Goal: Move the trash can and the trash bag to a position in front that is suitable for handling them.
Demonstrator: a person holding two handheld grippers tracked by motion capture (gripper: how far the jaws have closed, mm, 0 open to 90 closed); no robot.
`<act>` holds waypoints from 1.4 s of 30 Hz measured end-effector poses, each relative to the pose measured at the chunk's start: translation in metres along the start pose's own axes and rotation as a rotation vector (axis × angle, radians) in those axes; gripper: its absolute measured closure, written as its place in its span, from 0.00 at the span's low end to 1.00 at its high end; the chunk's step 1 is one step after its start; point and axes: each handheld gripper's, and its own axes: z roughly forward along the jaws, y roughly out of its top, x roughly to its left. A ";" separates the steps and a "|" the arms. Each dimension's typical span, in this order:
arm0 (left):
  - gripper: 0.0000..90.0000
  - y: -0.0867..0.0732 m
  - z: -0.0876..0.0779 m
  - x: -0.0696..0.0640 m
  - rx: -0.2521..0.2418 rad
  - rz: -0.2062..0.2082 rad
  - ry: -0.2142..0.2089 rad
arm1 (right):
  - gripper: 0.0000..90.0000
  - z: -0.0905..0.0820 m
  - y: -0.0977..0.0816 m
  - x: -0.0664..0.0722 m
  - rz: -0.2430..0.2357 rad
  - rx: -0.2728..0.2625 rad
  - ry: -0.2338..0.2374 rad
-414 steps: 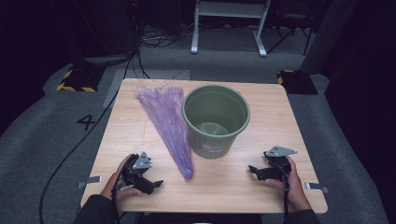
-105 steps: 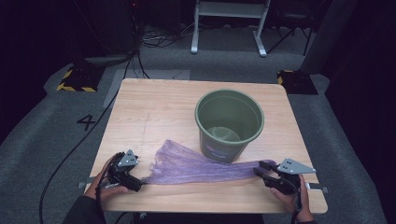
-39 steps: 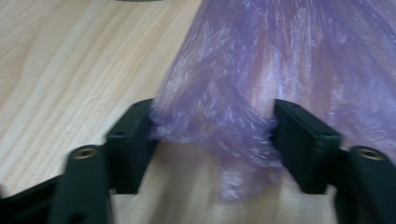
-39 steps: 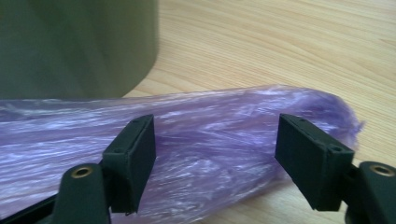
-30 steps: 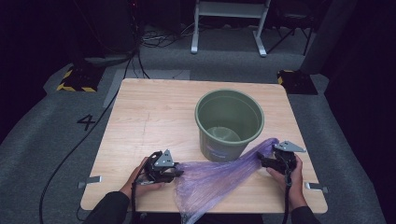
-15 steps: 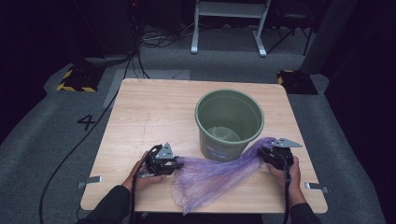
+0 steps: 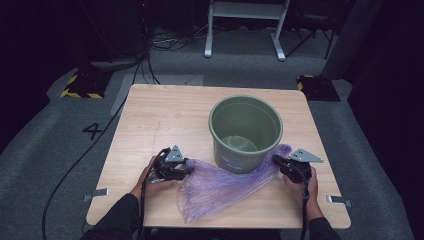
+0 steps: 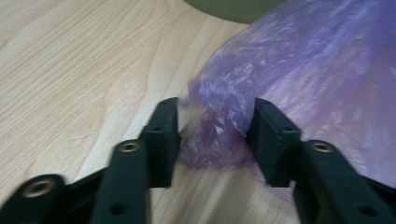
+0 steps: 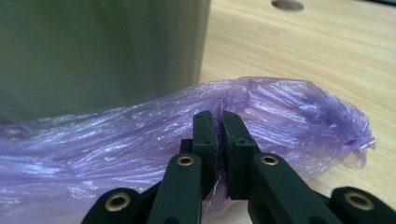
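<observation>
Grey carpet and dark stands ring a pale wooden table (image 7: pixel 165 120) in the high view, where a green bucket (image 7: pixel 245 131) stands upright toward the far right of the middle. Just in front of it a crumpled purple plastic bag (image 7: pixel 220 185) lies spread on the wood, reaching from beside the left gripper (image 7: pixel 186 170) across to the right gripper (image 7: pixel 276 160), its far edge touching the bucket's base. Each gripper sits in a hand near the table's near edge, well apart from the other. Along the left gripper view, the two black jaws stand parted with a bunched corner of the bag (image 8: pixel 219 126) between them; they have just been opening, and the pads do not press on the film, which rests on the table (image 8: pixel 70 70). Only the bucket's lower wall (image 8: pixel 233 9) shows at the top edge. Along the right gripper view, the jaws have just been closing and now meet almost flush, pinching a fold of the bag (image 9: pixel 289 116), which bulges past the right gripper (image 9: pixel 219 116) on both sides, with the bucket's green wall (image 9: pixel 102 51) just behind it.
</observation>
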 end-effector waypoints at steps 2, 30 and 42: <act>0.46 0.000 -0.001 0.000 0.009 -0.007 0.016 | 0.96 -0.001 0.000 0.001 -0.004 -0.007 -0.007; 0.29 -0.003 -0.019 -0.064 0.064 0.120 -0.205 | 0.97 -0.008 0.006 0.005 -0.009 -0.067 -0.026; 0.67 -0.008 -0.018 -0.036 0.050 0.052 -0.168 | 0.97 -0.021 0.010 0.009 -0.034 -0.160 0.016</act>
